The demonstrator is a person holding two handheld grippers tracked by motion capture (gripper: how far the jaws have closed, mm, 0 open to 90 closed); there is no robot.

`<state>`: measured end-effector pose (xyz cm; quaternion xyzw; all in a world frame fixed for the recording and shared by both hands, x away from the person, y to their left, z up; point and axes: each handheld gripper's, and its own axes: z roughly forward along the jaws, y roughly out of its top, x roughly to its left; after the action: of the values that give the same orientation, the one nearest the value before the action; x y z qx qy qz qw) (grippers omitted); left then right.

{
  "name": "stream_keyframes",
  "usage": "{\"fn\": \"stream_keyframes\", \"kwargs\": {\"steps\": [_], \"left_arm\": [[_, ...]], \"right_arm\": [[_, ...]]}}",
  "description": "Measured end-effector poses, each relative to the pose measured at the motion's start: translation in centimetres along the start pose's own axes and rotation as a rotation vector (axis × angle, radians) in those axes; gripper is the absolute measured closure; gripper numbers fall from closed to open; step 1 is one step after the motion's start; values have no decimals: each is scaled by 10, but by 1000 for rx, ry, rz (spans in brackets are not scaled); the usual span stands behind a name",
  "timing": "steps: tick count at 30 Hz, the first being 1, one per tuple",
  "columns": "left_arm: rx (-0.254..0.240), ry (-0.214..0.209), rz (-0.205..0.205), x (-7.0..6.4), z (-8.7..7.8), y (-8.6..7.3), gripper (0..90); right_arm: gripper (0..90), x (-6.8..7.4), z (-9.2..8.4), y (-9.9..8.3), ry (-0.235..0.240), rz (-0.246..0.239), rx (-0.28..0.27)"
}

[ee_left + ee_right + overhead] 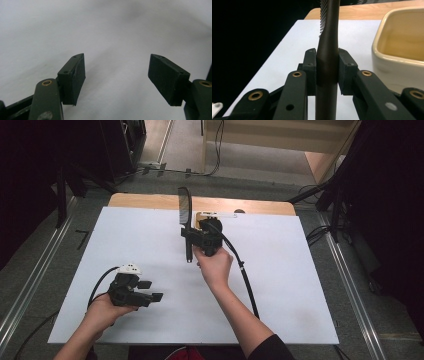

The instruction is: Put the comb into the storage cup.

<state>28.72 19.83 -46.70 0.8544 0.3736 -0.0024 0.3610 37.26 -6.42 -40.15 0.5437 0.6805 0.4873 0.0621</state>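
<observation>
White surface (150, 245) is sitting on a wooden top, dark room around it. High view: right gripper (192, 236) is holding a black comb (185, 215) upright-ish near the far edge, beside a cream dish (204, 222); left gripper (151, 290) is resting low at the near left, jaws apart. Left gripper view: jaws are gaping wide over bare white, gripping nothing. Right gripper view: jaws are clamping the comb handle (327, 62), teeth above, cream dish (397, 50) just right.
</observation>
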Motion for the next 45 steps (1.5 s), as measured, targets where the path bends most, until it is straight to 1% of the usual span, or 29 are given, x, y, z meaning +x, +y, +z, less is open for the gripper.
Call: {"fn": "stream_keyframes", "kwargs": {"steps": [3, 8, 9, 10, 16, 21, 24, 33, 42, 45], "left_arm": [[-7, 2, -14, 1, -3, -2, 314], [10, 3, -22, 2, -1, -4, 314], [8, 0, -22, 2, -1, -5, 314], [4, -14, -24, 2, -2, -5, 314], [9, -17, -13, 2, -1, -6, 312], [5, -18, -13, 2, -2, -6, 313], [5, -19, -12, 3, -2, -6, 313], [6, -22, -8, 3, -3, -6, 313], [0, -21, -12, 4, -3, -5, 313], [-6, -22, -15, 5, -3, -5, 313]], "right_arm": [[703, 0, -1, 2, 1, 4, -11], [703, 2, -3, 10, -6, -7, -33], [703, 2, -3, 12, -8, -10, -37], [703, 2, -3, 13, -9, -10, -36], [703, 3, -5, 21, -21, -26, -52], [703, 2, -7, 26, -27, -27, -64], [703, 0, -9, 30, -30, -20, -71], [703, -6, -13, 40, -48, -27, -92], [703, -17, -16, 48, -67, -12, -103], [703, -19, -17, 49, -69, -9, -105]]}}
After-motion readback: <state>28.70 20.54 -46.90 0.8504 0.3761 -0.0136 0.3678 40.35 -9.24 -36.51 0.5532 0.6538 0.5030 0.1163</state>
